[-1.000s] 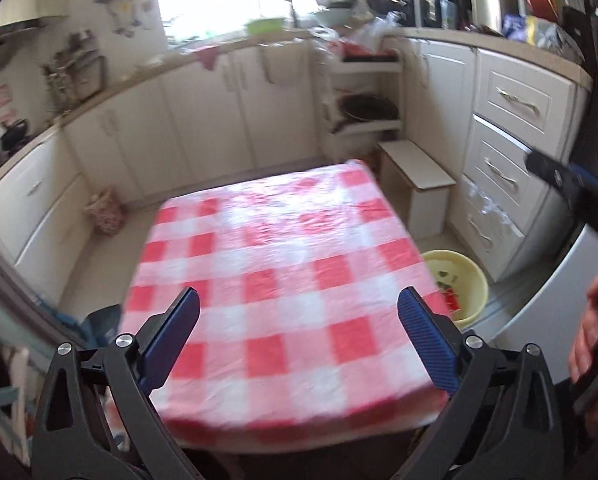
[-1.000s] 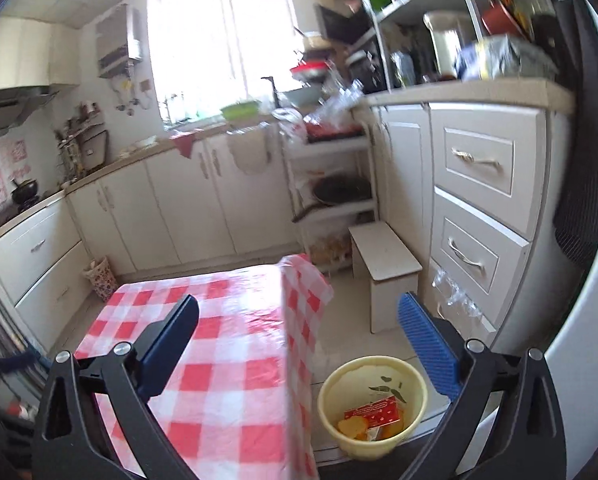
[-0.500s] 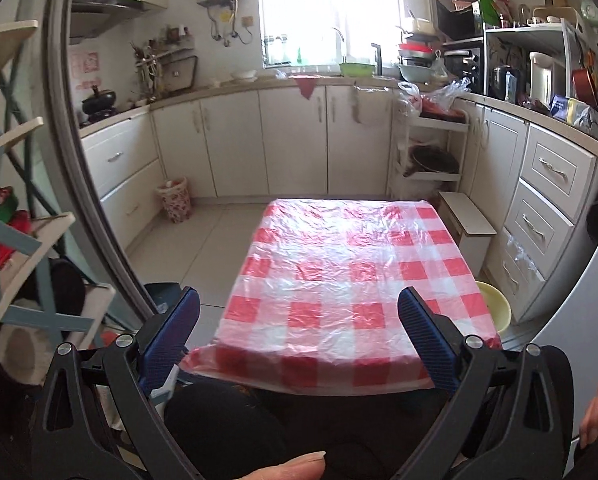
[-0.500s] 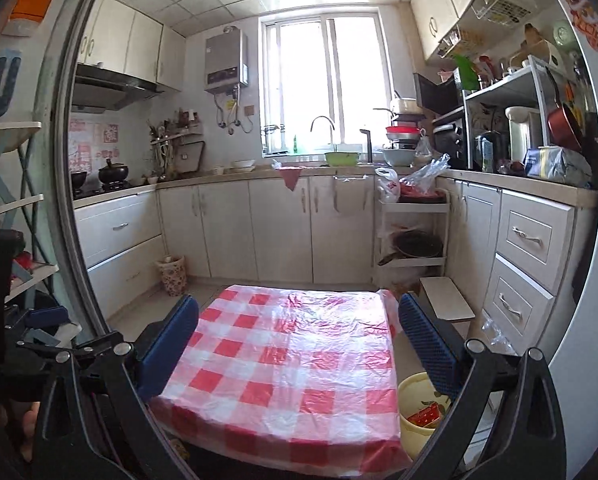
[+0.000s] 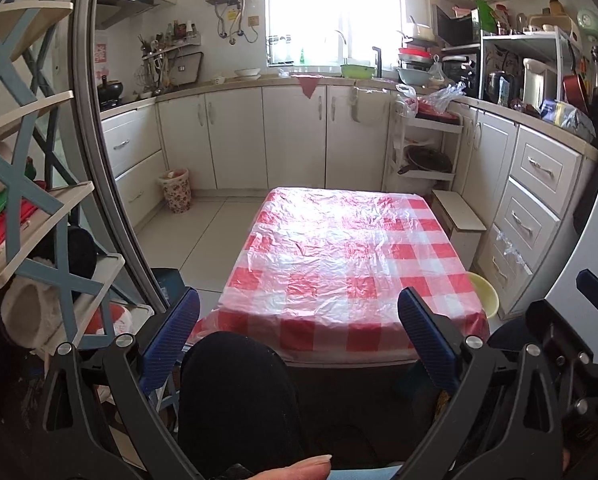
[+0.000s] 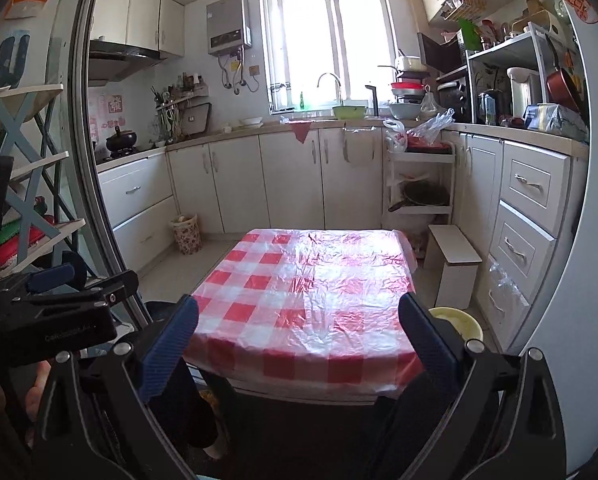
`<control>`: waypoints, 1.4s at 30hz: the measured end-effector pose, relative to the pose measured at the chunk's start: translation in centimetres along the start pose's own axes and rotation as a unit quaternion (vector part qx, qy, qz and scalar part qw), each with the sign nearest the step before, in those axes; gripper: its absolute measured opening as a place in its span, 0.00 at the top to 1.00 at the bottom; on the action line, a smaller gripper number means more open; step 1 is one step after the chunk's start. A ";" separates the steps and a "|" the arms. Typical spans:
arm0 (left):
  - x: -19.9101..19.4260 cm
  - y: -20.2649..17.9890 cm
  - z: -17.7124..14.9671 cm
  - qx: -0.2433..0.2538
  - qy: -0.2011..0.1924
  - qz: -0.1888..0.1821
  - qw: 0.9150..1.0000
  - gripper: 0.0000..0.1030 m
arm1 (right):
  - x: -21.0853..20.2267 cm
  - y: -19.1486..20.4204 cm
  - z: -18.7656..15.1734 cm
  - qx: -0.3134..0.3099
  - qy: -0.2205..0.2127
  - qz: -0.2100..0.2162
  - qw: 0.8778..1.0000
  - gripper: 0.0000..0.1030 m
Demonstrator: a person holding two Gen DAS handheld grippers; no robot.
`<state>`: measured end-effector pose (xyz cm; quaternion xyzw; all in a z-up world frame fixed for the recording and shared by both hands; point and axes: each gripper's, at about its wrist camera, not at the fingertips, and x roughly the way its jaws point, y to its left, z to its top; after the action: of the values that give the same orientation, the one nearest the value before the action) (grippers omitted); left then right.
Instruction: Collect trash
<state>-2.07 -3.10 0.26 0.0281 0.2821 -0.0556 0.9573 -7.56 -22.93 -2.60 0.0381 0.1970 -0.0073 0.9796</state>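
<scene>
Fingertip shows under left tongs only; right tongs gape.

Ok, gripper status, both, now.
Left gripper: open, holding nothing.
Right gripper: open, holding nothing.
</scene>
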 end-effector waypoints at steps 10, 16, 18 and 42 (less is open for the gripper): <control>0.0 -0.6 0.1 0.007 0.002 0.001 1.000 0.07 | -0.2 -0.7 -0.6 0.008 -0.005 -0.004 1.000 0.07; -0.1 -1.1 0.1 0.014 -0.001 0.004 1.000 0.07 | -0.3 -0.7 -0.6 0.007 -0.009 -0.011 1.000 0.07; -0.1 -1.1 0.1 0.016 -0.002 0.005 1.000 0.07 | -0.3 -0.7 -0.6 0.008 -0.010 -0.012 1.000 0.07; -0.2 -1.2 -0.2 0.019 -0.008 0.017 1.000 0.07 | -0.9 -0.4 -0.6 0.000 -0.025 -0.024 0.999 0.07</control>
<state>-2.48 -4.25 0.15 0.0508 0.2732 -0.0446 0.9596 -8.66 -23.32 -2.82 0.0335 0.1732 -0.0322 0.9838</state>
